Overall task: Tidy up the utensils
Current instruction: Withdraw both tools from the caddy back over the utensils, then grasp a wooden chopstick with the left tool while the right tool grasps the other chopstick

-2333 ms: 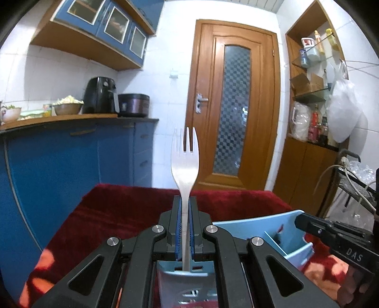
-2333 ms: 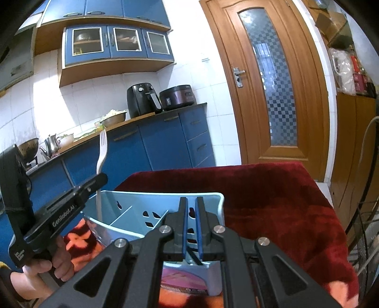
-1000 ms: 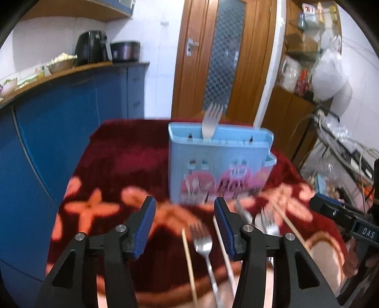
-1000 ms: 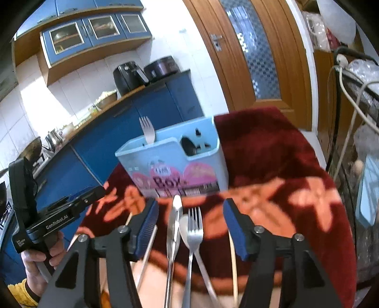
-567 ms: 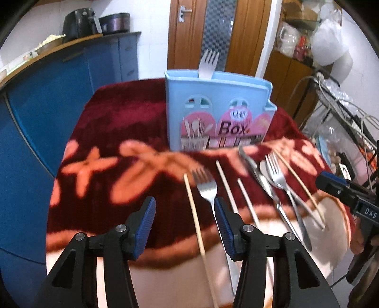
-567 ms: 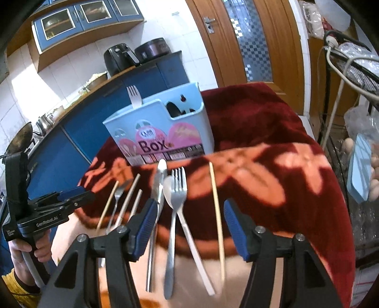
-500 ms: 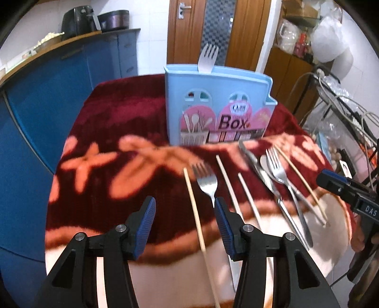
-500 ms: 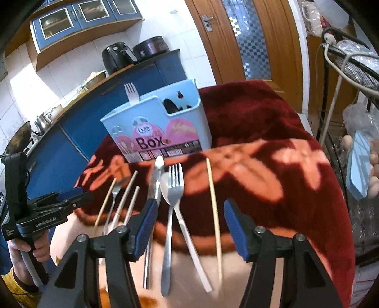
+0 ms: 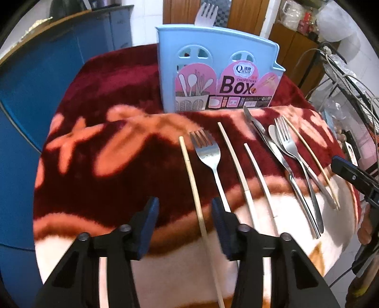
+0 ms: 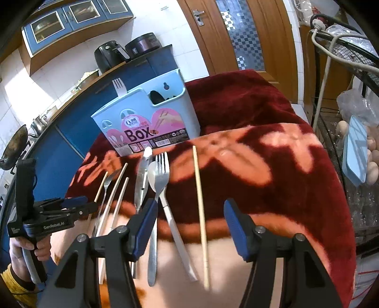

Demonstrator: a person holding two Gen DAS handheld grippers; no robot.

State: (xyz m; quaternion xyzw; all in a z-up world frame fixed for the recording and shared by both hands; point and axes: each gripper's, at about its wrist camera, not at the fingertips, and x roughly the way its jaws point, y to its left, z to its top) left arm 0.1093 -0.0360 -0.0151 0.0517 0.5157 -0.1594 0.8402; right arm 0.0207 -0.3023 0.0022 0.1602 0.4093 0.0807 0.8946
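A light blue utensil box (image 9: 220, 71) (image 10: 146, 118) stands on the red blanket with one fork (image 9: 205, 13) (image 10: 119, 87) upright in it. In front of it lie a fork (image 9: 208, 151), several chopsticks (image 9: 193, 180), a knife (image 9: 267, 142) (image 10: 141, 175), a spoon (image 10: 152, 180), another fork (image 9: 287, 144) (image 10: 163, 170) and a lone chopstick (image 10: 200, 203). My left gripper (image 9: 184, 213) is open and empty over the near chopstick and fork handle. My right gripper (image 10: 190, 218) is open and empty above the utensil handles.
The table is covered by a red and peach blanket (image 10: 272, 154). Blue kitchen cabinets (image 9: 35, 78) stand to the left. A wire rack with eggs and bags (image 10: 355, 132) stands at the right. A wooden door (image 10: 236, 35) is behind.
The left gripper let go of the fork, which now stands in the box. Both grippers opened, drew back from the box and lowered toward the utensils on the blanket.
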